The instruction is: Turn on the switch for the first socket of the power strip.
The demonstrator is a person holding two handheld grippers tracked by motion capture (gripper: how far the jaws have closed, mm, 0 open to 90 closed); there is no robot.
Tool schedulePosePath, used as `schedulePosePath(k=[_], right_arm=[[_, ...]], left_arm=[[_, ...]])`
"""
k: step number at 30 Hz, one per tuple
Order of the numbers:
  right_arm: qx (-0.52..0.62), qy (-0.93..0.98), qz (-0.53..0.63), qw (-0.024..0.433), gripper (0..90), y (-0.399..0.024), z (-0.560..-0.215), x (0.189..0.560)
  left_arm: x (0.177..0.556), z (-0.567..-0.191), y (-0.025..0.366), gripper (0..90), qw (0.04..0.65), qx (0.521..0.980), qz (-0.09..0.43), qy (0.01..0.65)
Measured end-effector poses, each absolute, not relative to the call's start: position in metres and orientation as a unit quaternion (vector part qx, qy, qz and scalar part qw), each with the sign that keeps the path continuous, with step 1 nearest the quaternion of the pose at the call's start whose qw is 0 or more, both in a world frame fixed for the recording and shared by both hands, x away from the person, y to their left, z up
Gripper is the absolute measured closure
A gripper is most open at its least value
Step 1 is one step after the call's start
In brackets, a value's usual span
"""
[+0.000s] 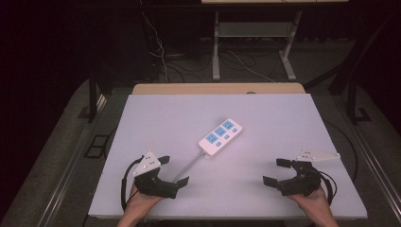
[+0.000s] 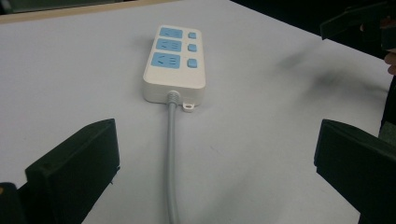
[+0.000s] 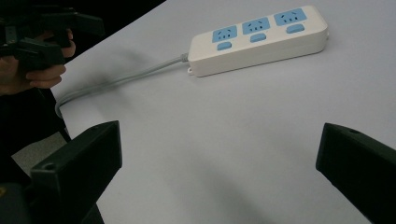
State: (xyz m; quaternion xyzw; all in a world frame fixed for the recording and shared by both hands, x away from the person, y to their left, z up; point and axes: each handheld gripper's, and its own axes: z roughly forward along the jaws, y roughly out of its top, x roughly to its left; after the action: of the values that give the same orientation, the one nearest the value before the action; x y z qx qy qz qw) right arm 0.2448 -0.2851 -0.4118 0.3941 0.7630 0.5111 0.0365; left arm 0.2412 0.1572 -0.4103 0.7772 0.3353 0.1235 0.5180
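Observation:
A white power strip point(image 1: 220, 133) with three blue sockets and blue switches lies flat near the middle of the white table top point(image 1: 156, 113). Its grey cable point(image 1: 188, 165) runs toward the front edge, passing between the jaws of my left gripper point(image 1: 174, 170), which stands open and empty just above the table. In the left gripper view the power strip point(image 2: 173, 60) lies straight ahead and the cable point(image 2: 172, 154) runs down between the jaws. My right gripper point(image 1: 275, 171) is open and empty at the front right; its view has the power strip point(image 3: 259, 39) ahead, to the upper right.
A wooden strip point(image 1: 217, 88) borders the table's far edge. Beyond it stand the metal legs of another desk point(image 1: 216, 52), with loose wires point(image 1: 161, 52) on the dark floor. Bare white surface lies around the strip on all sides.

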Motion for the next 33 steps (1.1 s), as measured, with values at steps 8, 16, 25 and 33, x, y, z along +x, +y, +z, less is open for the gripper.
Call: schedulePosePath(k=[8,16,25,33], right_arm=[[0.391,0.766,0.508,0.034,0.0,-0.2851,-0.4124,0.2449],[0.391,0.768,0.506,0.036,0.0,-0.2873,-0.4127,0.2456],[0.392,0.769,0.504,0.033,0.0,-0.2869,-0.4139,0.2461],[0.393,0.770,0.502,0.032,0.0,-0.2866,-0.4138,0.2462]], left_arm=[[0.2413,-0.4105,0.1579,0.0,0.519,0.777,0.120,0.335],[0.2415,-0.4098,0.1588,0.0,0.519,0.777,0.117,0.337],[0.2408,-0.4068,0.1574,0.0,0.514,0.782,0.112,0.333],[0.2418,-0.4012,0.1565,0.0,0.505,0.790,0.102,0.331]])
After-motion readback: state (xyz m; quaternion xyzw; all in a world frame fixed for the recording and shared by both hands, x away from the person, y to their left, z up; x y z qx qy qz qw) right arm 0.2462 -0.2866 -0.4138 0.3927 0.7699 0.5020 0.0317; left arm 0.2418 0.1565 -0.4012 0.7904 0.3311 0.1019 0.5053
